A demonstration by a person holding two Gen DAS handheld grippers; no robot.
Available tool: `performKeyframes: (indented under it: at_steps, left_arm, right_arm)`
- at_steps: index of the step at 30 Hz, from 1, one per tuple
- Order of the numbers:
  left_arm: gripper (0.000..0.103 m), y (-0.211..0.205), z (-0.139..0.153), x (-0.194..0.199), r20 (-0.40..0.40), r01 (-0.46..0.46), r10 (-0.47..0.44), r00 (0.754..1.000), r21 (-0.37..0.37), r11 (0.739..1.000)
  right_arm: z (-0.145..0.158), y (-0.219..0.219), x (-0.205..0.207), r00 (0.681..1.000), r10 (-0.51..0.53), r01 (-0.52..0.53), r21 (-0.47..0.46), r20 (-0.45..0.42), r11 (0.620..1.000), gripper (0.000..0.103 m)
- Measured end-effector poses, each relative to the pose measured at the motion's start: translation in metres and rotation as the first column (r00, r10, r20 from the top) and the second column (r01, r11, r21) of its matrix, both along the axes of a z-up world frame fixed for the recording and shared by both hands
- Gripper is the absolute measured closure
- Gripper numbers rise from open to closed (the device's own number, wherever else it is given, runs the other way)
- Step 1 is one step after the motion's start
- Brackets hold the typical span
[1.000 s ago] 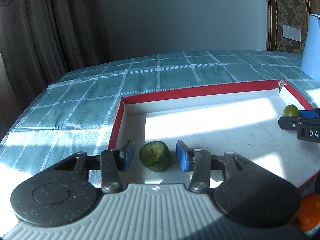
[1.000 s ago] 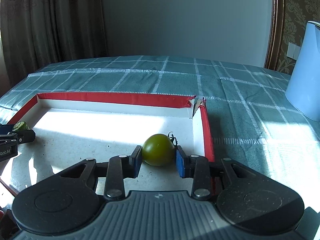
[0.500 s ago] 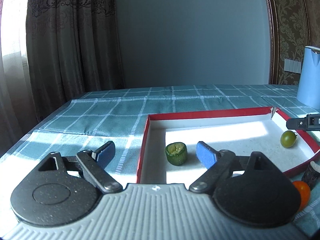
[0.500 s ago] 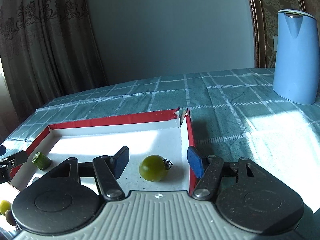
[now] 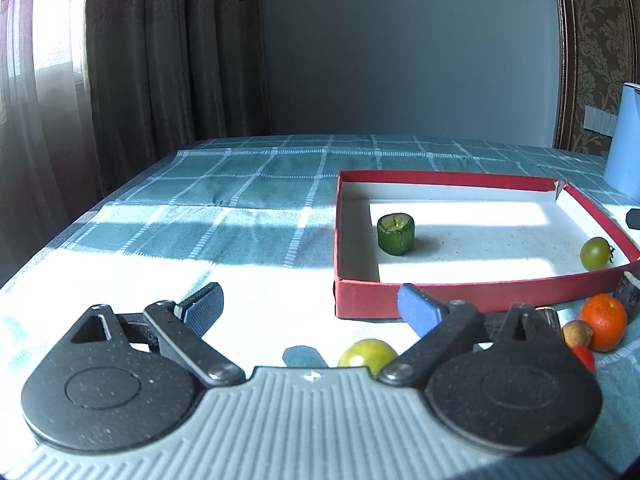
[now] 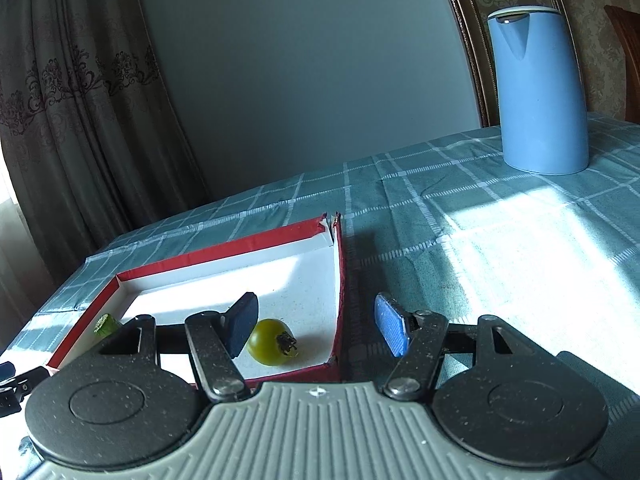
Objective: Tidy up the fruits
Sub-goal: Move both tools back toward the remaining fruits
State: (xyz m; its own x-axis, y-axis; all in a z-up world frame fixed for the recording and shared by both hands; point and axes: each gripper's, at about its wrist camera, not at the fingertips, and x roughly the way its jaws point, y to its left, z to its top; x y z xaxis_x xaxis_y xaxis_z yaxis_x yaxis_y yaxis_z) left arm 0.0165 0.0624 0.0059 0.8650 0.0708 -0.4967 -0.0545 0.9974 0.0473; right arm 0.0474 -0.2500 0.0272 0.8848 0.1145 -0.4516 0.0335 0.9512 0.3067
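A red-sided box (image 5: 440,293) with a white floor lies on the checked tablecloth. Inside it stand a cut green fruit piece (image 5: 395,234) at the left and a green tomato (image 5: 596,253) at the right. My left gripper (image 5: 310,307) is open and empty, in front of the box. A yellow-green fruit (image 5: 367,353) lies just under it. My right gripper (image 6: 316,326) is open and empty, near the box's right wall (image 6: 340,292). The green tomato (image 6: 270,341) lies beside its left finger. The green piece (image 6: 105,324) shows at the far left.
An orange (image 5: 603,322), a small brown fruit (image 5: 577,333), a red fruit (image 5: 585,357) and a dark object (image 5: 628,289) lie in front of the box at the right. A blue kettle (image 6: 538,88) stands at the back right. Curtains hang beyond the table's left edge.
Both grippers opened wide, let go of the green piece and the green tomato, and drew back out of the box. Both fruits stay inside it.
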Motion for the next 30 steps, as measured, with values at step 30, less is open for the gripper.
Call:
performKeyframes:
  at_steps: [30]
  left_arm:
    - [0.008, 0.044, -0.006, 0.003, -0.113, 0.05, -0.08, 0.99, -0.25, 0.967]
  right_arm:
    - [-0.006, 0.002, 0.006, 0.998, -0.011, 0.01, -0.012, -0.055, 1.0, 0.039]
